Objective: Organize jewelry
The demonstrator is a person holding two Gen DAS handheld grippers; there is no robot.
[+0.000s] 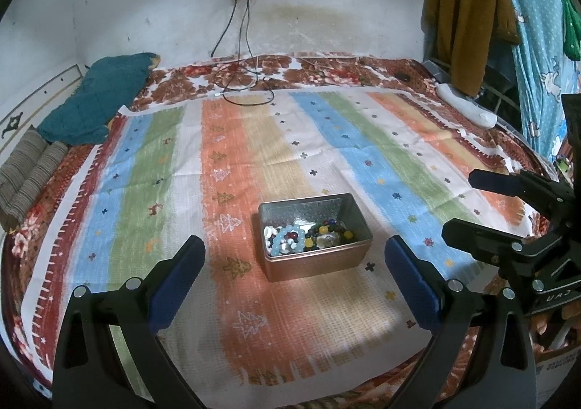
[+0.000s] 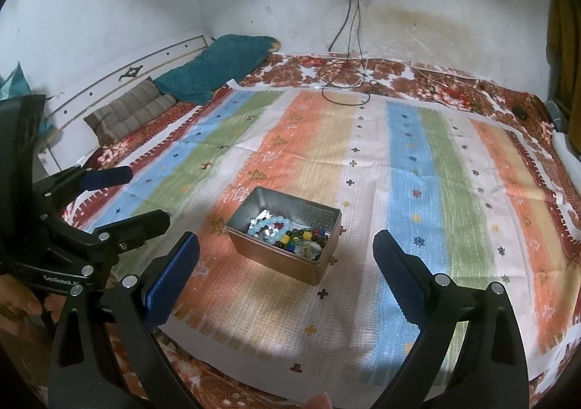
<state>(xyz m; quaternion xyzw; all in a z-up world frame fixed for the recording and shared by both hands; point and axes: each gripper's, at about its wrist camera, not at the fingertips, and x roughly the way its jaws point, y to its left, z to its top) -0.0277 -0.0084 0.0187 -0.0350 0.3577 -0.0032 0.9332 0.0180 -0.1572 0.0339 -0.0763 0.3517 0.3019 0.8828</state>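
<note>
**Beads all in the tin, both tools free**

Jewelry (image 1: 308, 236) lies together in an open metal tin (image 1: 316, 263) that stands on the striped cloth (image 1: 225, 162) over the bed. I can see a pale blue bead bracelet (image 1: 288, 240), some white beads, and dark, yellow, green and red beads mixed beside it. Nothing lies on the cloth around the tin, as far as the pictures show.

The left tool (image 1: 294, 274) hangs above the near part of the cloth, with its jaws wide apart and nothing between them. The tin sits ahead of it, between the two blue pads but further away, not touched. The right tool (image 2: 287, 272) is in the same state: jaws wide, empty, the tin (image 2: 287, 260) ahead and a little lower. Each tool shows at the edge of the other's view, so they stand side by side, near each other.

I judge that the task is either at its start or at its end; from these pictures alone I cannot say which. If sorting is to come, the next move asks one tool to go down into the tin and close on a single string, most easily the blue bracelet on top, while the other perhaps steadies the tin wall, because the tin is light and can slide on the cloth.

For writing: on the body of the left tool, in the right view, I read "GenRobot.AI" (image 2: 61, 279). On the right tool, in the left view, some letters show upside down, and I cannot read them. The tin carries no label that I can see.
</note>
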